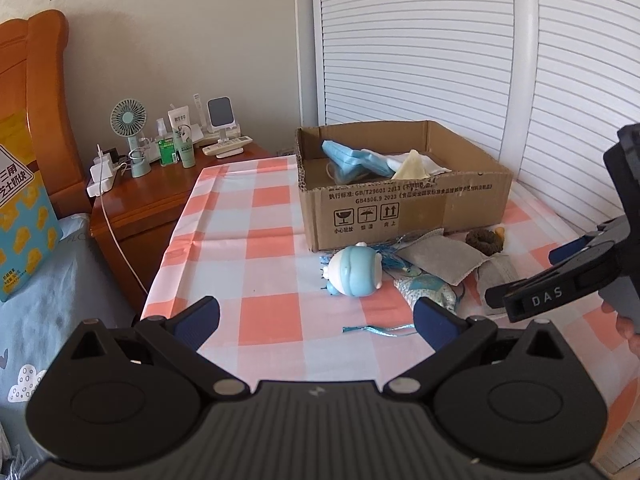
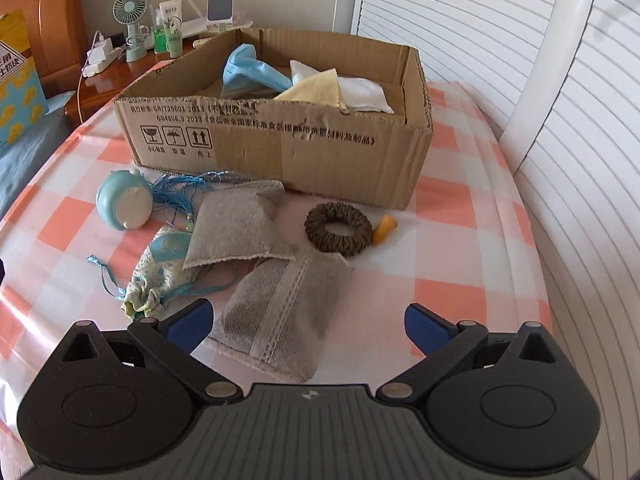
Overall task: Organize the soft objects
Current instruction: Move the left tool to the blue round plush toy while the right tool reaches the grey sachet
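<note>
A cardboard box (image 2: 280, 152) stands on the checked tablecloth and holds a blue cloth item (image 2: 252, 70), a yellow cloth (image 2: 316, 88) and a white pouch (image 2: 364, 94). In front of it lie a grey mesh pouch (image 2: 236, 224), a second grey pouch (image 2: 276, 320), a patterned drawstring bag (image 2: 160, 272), a brown scrunchie (image 2: 338, 230), a small orange piece (image 2: 385, 229) and a blue-and-white round toy (image 2: 122, 204). My right gripper (image 2: 308, 322) is open just above the near grey pouch. My left gripper (image 1: 316, 322) is open over the cloth, short of the toy (image 1: 354, 270); the right gripper (image 1: 560, 280) shows at its right.
A wooden nightstand (image 1: 160, 196) at the back left carries a small fan (image 1: 129, 120), bottles and chargers with a white cable. A louvred white door (image 1: 440, 48) runs behind and to the right. Bedding and a snack bag (image 1: 20, 216) lie at the left. Blue tassel cords (image 2: 184, 184) trail beside the toy.
</note>
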Demonstrator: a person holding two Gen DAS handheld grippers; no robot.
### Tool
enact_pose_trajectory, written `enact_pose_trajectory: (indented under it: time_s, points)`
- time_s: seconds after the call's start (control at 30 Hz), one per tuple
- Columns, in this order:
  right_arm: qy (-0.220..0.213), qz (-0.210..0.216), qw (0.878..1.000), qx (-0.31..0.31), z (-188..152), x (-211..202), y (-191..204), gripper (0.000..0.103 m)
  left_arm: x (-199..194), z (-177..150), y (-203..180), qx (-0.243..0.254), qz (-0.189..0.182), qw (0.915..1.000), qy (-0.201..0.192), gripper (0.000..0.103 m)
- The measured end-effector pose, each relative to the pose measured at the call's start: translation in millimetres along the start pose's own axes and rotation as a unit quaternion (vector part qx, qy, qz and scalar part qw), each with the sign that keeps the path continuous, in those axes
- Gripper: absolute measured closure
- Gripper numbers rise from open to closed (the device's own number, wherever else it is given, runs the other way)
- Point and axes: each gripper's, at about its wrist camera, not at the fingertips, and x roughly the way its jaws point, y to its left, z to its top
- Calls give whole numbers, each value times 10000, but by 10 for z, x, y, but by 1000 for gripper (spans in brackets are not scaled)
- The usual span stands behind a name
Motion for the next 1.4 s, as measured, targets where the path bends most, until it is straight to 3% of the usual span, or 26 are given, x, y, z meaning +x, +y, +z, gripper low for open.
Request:
enact_pose_trajectory:
  time_s: [0.43, 0.87, 1.07, 1.4]
  points:
    - [79, -520, 9969, 579, -63, 242, -75, 0, 103, -27, -30, 28, -104, 9998, 188, 1]
    - [-245, -267, 9982, 472, -286, 145, -222, 0, 380, 1, -128, 171, -447, 9974, 530, 1]
    - [-326, -252, 9982, 427, -311, 130, -223, 0, 588, 43, -21, -188, -712, 9950, 680, 1]
    - [-378, -207, 9985, 325, -316, 130, -228, 0, 939, 68, 27, -323, -637, 9935, 885, 1]
